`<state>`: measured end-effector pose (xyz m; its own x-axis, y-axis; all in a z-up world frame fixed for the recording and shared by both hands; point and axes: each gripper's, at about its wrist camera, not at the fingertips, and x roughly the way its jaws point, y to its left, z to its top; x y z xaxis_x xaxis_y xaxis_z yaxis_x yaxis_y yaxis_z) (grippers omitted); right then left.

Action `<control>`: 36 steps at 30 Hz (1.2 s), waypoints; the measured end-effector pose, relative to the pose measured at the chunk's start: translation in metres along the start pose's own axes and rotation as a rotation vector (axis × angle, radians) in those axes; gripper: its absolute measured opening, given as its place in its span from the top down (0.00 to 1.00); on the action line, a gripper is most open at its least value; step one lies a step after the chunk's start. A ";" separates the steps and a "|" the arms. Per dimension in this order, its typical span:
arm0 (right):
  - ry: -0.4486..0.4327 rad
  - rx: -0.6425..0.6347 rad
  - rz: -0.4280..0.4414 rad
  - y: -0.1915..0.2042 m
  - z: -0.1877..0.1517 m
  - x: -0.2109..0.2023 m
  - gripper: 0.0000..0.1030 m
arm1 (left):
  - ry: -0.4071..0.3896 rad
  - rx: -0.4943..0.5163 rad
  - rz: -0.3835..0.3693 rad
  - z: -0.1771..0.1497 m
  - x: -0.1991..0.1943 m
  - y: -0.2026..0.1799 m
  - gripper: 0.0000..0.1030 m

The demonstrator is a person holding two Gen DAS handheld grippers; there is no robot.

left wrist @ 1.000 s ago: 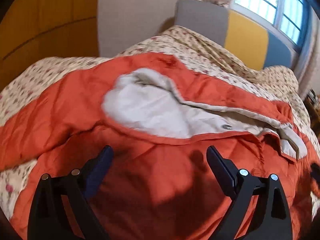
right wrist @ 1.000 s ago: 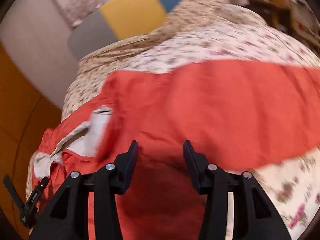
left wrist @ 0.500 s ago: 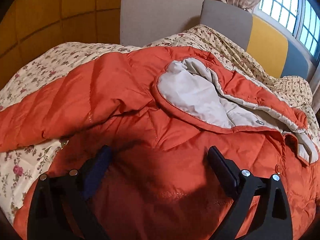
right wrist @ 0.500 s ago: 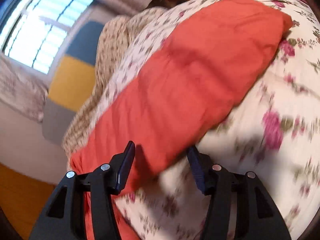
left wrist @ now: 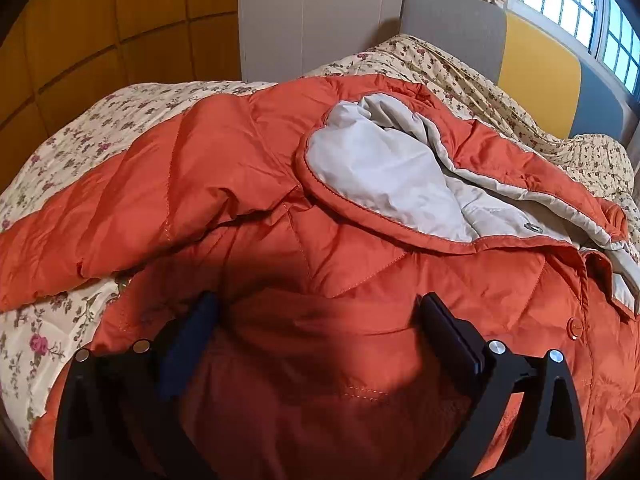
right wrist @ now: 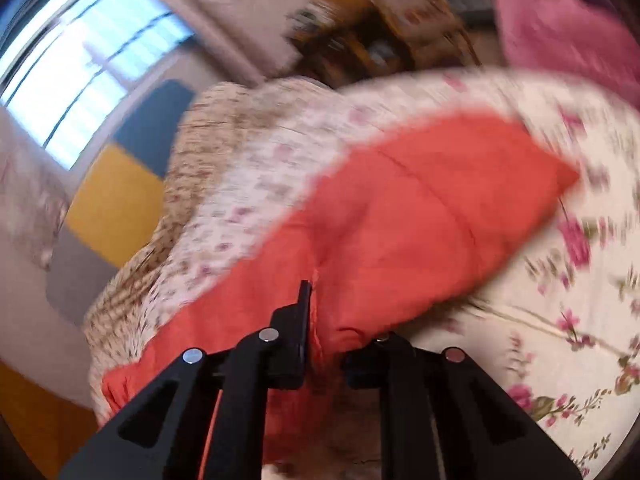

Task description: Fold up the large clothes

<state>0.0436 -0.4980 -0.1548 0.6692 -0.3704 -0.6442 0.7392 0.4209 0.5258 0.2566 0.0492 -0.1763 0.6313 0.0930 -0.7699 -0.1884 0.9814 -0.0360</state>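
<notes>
An orange quilted jacket (left wrist: 248, 168) with a pale grey lining (left wrist: 384, 172) lies spread on a floral bedspread (left wrist: 80, 140). My left gripper (left wrist: 316, 328) is open, just above the jacket's chest, its fingers apart over the fabric. One sleeve runs off to the left. In the blurred right wrist view my right gripper (right wrist: 332, 328) is shut on the jacket's other sleeve (right wrist: 420, 216), which stretches away to the upper right over the bedspread (right wrist: 560, 320). Fabric bunches between the jaws and hides the right finger.
A padded headboard in grey, yellow and blue (left wrist: 536, 60) stands behind the bed under a window (left wrist: 580, 12). A wooden wardrobe (left wrist: 100, 20) is at the left. Dark furniture (right wrist: 372, 40) and a pink cloth (right wrist: 560, 28) lie beyond the bed.
My right gripper has closed on the sleeve and swung over it. My left gripper has stayed open over the jacket while its view shifted slightly, bringing the collar more to the right.
</notes>
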 end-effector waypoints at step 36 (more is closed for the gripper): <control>-0.253 -1.829 0.543 0.292 -0.378 0.004 0.86 | -0.006 -0.020 -0.024 -0.001 0.000 0.000 0.03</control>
<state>0.2332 -0.0636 -0.2132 0.8839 0.0571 -0.4642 -0.3751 0.6795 -0.6306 0.2558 0.0495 -0.1765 0.6403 0.0706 -0.7649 -0.1881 0.9798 -0.0671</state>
